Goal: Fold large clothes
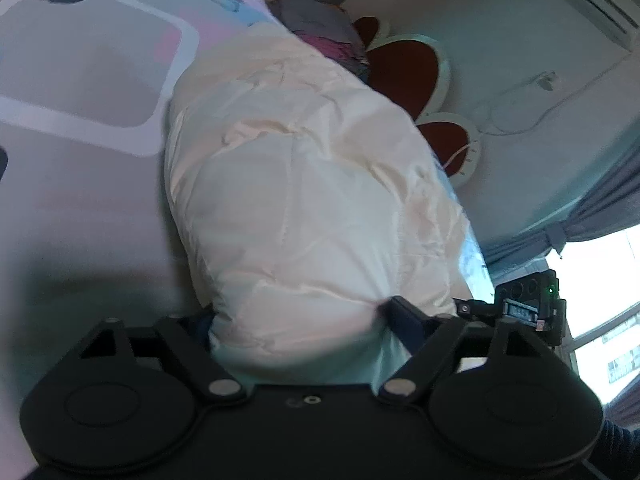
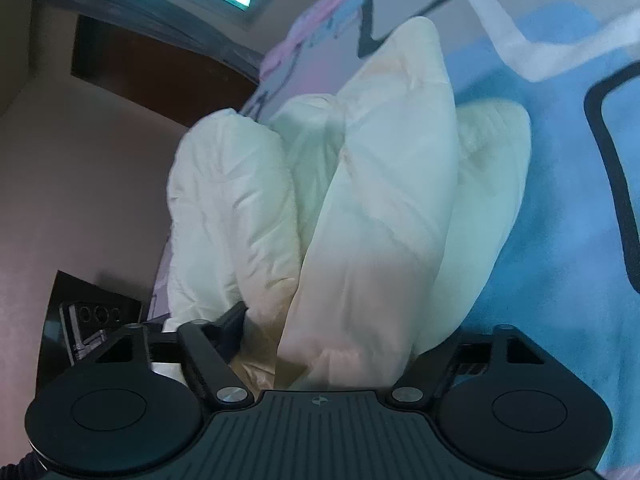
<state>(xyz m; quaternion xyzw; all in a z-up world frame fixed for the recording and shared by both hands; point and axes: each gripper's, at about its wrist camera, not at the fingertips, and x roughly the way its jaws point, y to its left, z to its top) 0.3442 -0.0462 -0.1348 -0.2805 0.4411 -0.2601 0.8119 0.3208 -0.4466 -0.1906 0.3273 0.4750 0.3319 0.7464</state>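
jacket: cream puffy jacket [image 1: 304, 184] lies on the bed, bulky & crumpled; fills the middle of both views; in right wrist view [image 2: 372, 216] it shows as several padded folds side by side, one long fold on top running away from the camera
bed cover: patterned sheet [image 1: 80, 80] w/ pale pink, grey & white rounded rectangles; in right wrist view [image 2: 560, 200] the part beside the jacket is blue w/ black outlines
left gripper: [image 1: 304, 316] low in its view, pointing down at the near end of the jacket; padded cloth bulges up between the two fingers; right finger [image 1: 404, 316] dents the cloth, left finger mostly hidden behind it; looks clenched on the jacket edge
right gripper: [image 2: 324, 340] also at the jacket's near end; a thick fold sits between the fingers; left finger [image 2: 228, 324] touches cloth, right finger hidden under the fold; can't tell if the pads really press, though cloth is packed tight in the gap
other gripper seen: part of right gripper [image 1: 528, 304] shows at right edge of left wrist view, just beside the jacket
pillow: dark pillow [image 1: 320, 28] w/ pink patch at far end of jacket
headboard: red & white rounded panels [image 1: 408, 72] beyond the pillow
window: bright pane [image 1: 600, 288] w/ grey curtain [image 1: 592, 208] beside it
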